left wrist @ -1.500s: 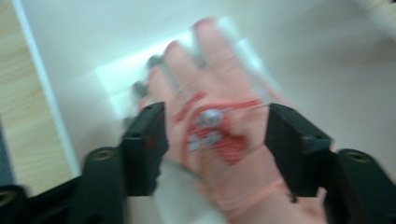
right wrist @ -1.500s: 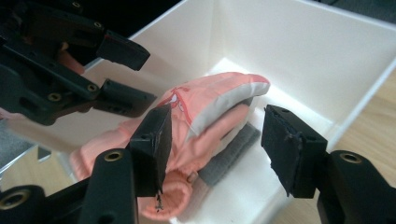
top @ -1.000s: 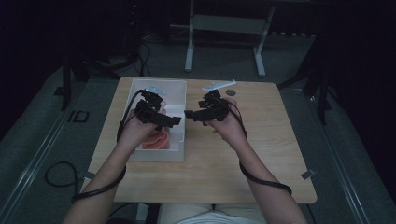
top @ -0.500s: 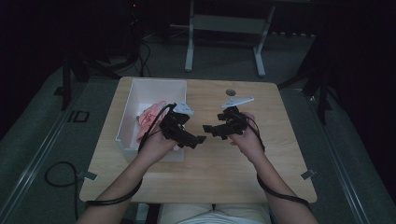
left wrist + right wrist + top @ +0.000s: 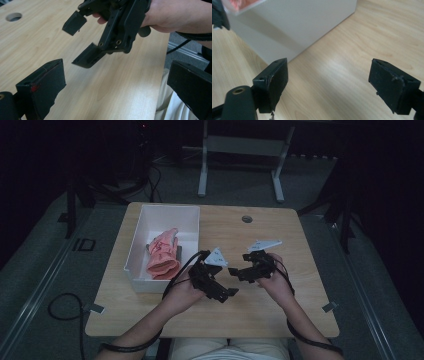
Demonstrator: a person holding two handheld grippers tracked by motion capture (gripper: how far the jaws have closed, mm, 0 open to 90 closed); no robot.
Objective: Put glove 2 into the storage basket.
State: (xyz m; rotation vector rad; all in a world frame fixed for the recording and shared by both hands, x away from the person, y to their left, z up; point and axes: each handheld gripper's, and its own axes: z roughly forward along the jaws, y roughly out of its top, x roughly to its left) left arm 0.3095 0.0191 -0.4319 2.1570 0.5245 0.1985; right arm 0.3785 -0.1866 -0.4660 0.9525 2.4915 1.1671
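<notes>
While both hands hover over the pale wooden table [image 5: 280,312], the scene reads left to right:
Bin: white rectangular plastic bin [image 5: 145,227] at the table's left, near the left gripper.
Glove: pink-orange rubber glove [image 5: 162,255] lies inside the bin, crumpled.
Left gripper [image 5: 227,293]: black, jaws spread wide, nothing between them, above bare wood.
Right gripper [image 5: 235,271]: black, jaws have just been opening, now released and empty, facing the left gripper, close but apart.
</notes>
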